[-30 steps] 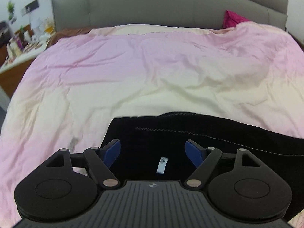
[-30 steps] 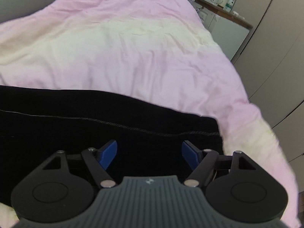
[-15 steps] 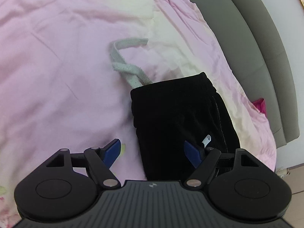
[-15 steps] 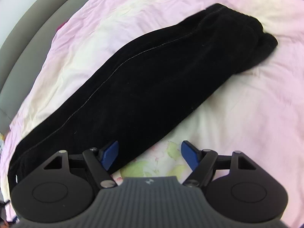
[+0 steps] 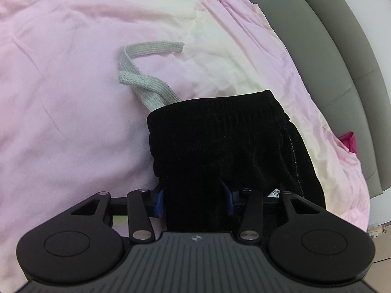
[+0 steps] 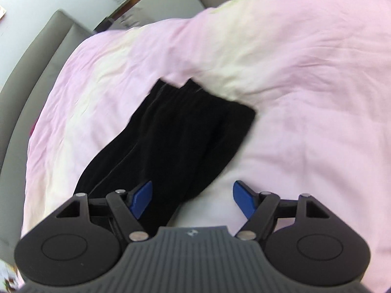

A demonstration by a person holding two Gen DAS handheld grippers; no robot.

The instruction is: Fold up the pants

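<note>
Clearly soft and limp, the black pants (image 5: 220, 141) were laid lengthwise on the bed's pink duvet (image 5: 73, 97). A thick fold was pinched by the left claw (image 5: 194, 201) (drawstring (image 5: 146, 83) trailing); the right claw (image 6: 191, 199) was spread, ungripped, over the leg edge.

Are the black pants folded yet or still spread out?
Partly folded: the black ribbed pants lie lengthwise doubled, both cuffs stacked on the pink duvet. The left tool grips the waist end; no crosswise fold yet.
</note>
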